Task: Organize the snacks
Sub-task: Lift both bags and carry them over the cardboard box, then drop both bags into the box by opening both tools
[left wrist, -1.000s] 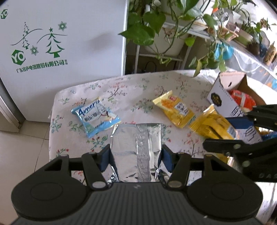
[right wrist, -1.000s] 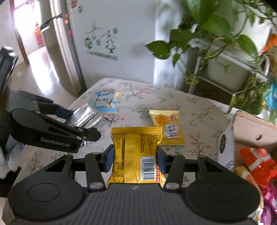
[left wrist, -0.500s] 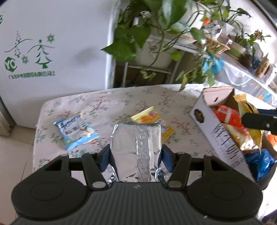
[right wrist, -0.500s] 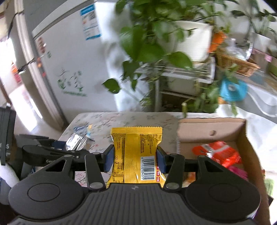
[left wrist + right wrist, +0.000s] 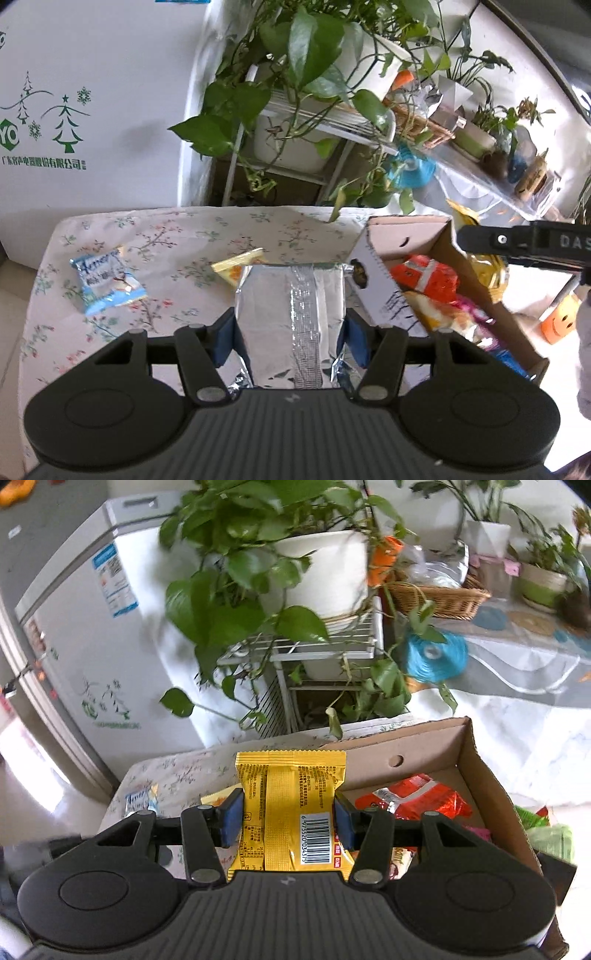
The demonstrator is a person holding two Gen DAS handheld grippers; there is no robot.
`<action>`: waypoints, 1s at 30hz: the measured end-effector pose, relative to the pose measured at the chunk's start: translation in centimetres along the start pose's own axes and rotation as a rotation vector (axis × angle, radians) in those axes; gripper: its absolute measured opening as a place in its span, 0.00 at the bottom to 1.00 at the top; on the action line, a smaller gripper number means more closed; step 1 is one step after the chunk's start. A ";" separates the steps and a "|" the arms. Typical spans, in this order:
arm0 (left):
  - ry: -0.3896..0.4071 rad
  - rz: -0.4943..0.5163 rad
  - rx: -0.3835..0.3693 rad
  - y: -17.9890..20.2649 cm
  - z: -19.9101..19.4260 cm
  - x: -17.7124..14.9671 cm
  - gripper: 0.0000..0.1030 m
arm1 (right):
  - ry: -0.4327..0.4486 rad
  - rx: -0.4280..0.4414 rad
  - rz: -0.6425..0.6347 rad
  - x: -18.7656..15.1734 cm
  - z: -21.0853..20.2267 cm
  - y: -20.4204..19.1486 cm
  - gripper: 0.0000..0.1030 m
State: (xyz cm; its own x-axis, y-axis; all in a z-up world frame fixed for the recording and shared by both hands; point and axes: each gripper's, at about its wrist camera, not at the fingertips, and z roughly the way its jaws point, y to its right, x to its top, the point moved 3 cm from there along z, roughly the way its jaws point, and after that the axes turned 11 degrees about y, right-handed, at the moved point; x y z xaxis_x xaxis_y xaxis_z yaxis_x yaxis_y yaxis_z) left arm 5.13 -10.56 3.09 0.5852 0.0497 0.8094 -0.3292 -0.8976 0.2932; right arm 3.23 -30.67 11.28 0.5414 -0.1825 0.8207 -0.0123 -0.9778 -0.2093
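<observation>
My left gripper (image 5: 291, 334) is shut on a silver foil snack packet (image 5: 291, 321), held above the flowered tablecloth just left of the cardboard box (image 5: 373, 264). My right gripper (image 5: 289, 821) is shut on a yellow snack packet (image 5: 291, 808) with a barcode, hovering over the near left part of the same box (image 5: 476, 771). In the left wrist view, the right gripper's black arm (image 5: 524, 242) reaches over the box with its yellow packet (image 5: 487, 269) below it. A blue packet (image 5: 105, 282) and a yellow packet (image 5: 236, 267) lie on the table.
The box holds a red-orange packet (image 5: 417, 799) and several other snacks. A white appliance (image 5: 88, 103) stands behind the table's far left. A potted vine on a white rack (image 5: 314, 602) hangs over the far edge. A blue thread spool (image 5: 436, 657) sits behind.
Both grippers rose and swung right toward the box, each keeping its packet. The right gripper rolled and now hangs over the box instead of the table.
</observation>
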 end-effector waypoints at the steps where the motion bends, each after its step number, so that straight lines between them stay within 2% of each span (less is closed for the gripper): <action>1: 0.003 -0.013 -0.007 0.4 0.0 0.1 0.57 | 0.007 -0.009 0.008 0.2 -0.1 0.3 0.55; 10: 0.002 -0.050 -0.074 5.3 0.7 0.1 0.57 | 0.066 -0.040 0.099 2.1 -1.9 3.9 0.55; 17: 0.004 -0.077 -0.131 8.8 1.5 0.3 0.57 | 0.102 -0.100 0.236 2.8 -3.0 7.6 0.55; 22: -0.006 -0.085 -0.179 11.2 2.4 -0.2 0.57 | 0.090 -0.131 0.324 2.4 -3.1 9.2 0.55; 30: -0.021 -0.128 -0.221 14.2 4.7 -1.2 0.57 | 0.076 -0.196 0.361 2.1 -2.8 10.3 0.55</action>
State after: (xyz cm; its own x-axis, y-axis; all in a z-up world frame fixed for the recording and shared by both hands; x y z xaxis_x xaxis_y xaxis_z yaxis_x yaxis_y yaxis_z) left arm 3.21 -25.43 3.86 0.6468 0.1458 0.7486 -0.4043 -0.7668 0.4986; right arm 1.91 -41.38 12.28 0.4098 -0.5171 0.7514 -0.3534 -0.8494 -0.3918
